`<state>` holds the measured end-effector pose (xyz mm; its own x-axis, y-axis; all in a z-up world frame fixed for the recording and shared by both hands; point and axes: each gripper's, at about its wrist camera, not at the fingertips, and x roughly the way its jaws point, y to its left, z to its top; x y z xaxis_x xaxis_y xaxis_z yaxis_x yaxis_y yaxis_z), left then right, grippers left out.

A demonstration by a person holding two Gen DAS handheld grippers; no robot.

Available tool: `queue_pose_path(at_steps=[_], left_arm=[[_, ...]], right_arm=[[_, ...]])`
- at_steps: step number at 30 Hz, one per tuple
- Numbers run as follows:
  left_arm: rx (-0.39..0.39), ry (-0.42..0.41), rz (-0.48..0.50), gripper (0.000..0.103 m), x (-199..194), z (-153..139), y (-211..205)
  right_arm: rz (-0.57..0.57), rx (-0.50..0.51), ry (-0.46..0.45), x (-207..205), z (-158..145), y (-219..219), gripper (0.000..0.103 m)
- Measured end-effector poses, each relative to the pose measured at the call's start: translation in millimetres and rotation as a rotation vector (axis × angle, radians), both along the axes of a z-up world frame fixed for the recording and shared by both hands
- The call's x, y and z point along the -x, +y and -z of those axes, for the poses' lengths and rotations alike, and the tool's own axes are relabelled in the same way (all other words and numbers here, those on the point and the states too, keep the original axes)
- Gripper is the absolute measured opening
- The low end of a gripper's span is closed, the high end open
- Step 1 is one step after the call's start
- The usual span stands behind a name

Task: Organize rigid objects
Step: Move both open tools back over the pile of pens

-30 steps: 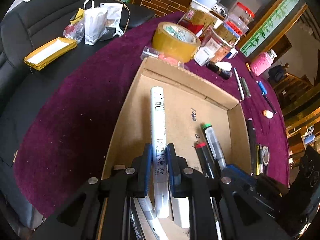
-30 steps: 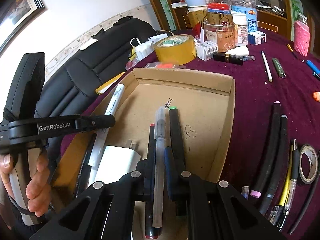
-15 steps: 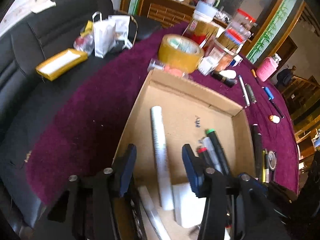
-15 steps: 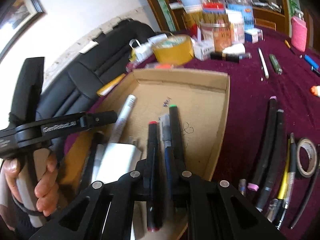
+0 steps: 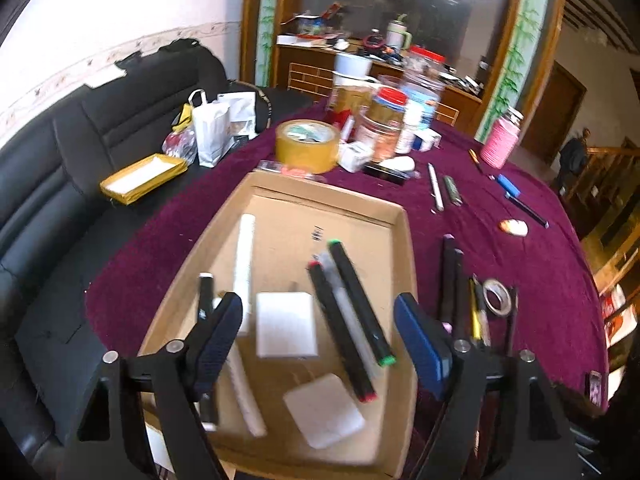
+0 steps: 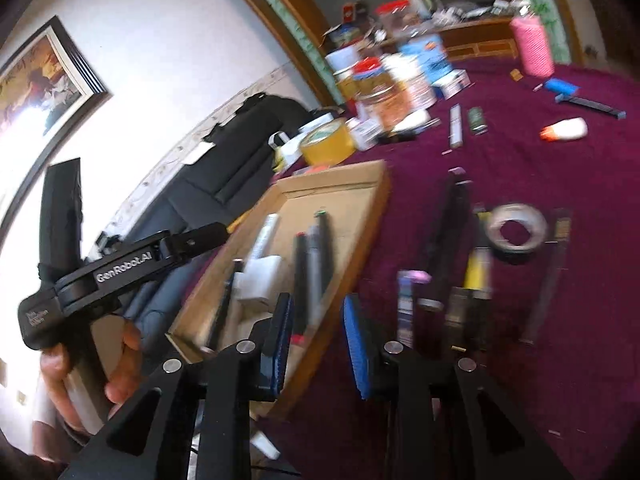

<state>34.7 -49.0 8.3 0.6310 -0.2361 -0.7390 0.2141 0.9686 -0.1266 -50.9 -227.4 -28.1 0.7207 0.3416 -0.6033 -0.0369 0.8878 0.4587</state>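
A cardboard box [image 5: 404, 264] lies on the purple cloth. In it are a white marker [image 5: 245, 264], a clear pen [image 5: 348, 312] between a red-capped and a green-capped black marker, and two white blocks [image 5: 286, 324]. My left gripper [image 5: 320, 324] hangs above the box's near half. Its jaws are opening wide, and nothing is between the pads. My right gripper [image 6: 318, 314] hovers over the box's right rim [image 6: 360, 216], jaws opening and empty. The pens [image 6: 314, 256] lie just beyond it.
Loose pens [image 6: 444, 232] and a small tape roll [image 6: 516, 226] lie on the cloth right of the box. Yellow tape [image 5: 306, 146], jars [image 5: 384, 120] and a pink bottle [image 5: 500, 144] stand at the back. A black sofa [image 5: 60, 168] is on the left. A hand [image 6: 120, 364] holds the left tool.
The left gripper let go of the white marker and the right gripper let go of the clear pen. Both pulled back and up, and the right one swung towards the box's right rim.
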Motion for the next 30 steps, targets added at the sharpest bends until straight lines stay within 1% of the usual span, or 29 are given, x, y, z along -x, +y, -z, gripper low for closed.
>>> queue_pose_path(at_steps=[2,5,7,10,13,17,19,22,23,24,25,28,29,30], left_arm=[[0.006,0.005,0.025,0.079,10,1,-11],[0.041,0.037,0.074,0.08,26,7,-24],[0.056,0.067,0.117,0.08,35,14,-36],[0.039,0.109,0.178,0.08,46,26,-57],[0.028,0.123,0.22,0.08,55,29,-71],[0.021,0.119,0.247,0.08,59,29,-85],[0.015,0.122,0.254,0.08,60,30,-89],[0.007,0.123,0.256,0.08,59,30,-91],[0.006,0.123,0.254,0.08,58,30,-91],[0.005,0.124,0.251,0.08,57,30,-91],[0.005,0.124,0.248,0.08,56,30,-90],[0.015,0.123,0.233,0.08,52,29,-88],[0.018,0.122,0.231,0.08,50,29,-88],[0.017,0.123,0.229,0.08,49,29,-88]], right_arm=[[0.039,0.047,-0.005,16,-1,-11,0.038],[0.107,0.085,-0.001,40,1,-34,0.04],[0.146,0.081,0.021,52,6,-51,0.04],[0.18,0.067,0.031,67,13,-69,0.04],[0.21,0.062,0.044,71,19,-80,0.04],[0.247,0.069,0.079,58,27,-93,0.04],[0.263,0.059,0.102,41,32,-100,0.04],[0.291,0.074,0.126,18,40,-110,0.04],[0.304,0.08,0.136,8,43,-114,0.037],[0.315,0.076,0.155,1,46,-117,0.031],[0.324,0.062,0.171,-5,50,-120,0.029],[0.357,0.07,0.216,-21,57,-123,0.027],[0.357,0.074,0.235,-26,60,-123,0.027],[0.36,0.094,0.251,-30,62,-122,0.025]])
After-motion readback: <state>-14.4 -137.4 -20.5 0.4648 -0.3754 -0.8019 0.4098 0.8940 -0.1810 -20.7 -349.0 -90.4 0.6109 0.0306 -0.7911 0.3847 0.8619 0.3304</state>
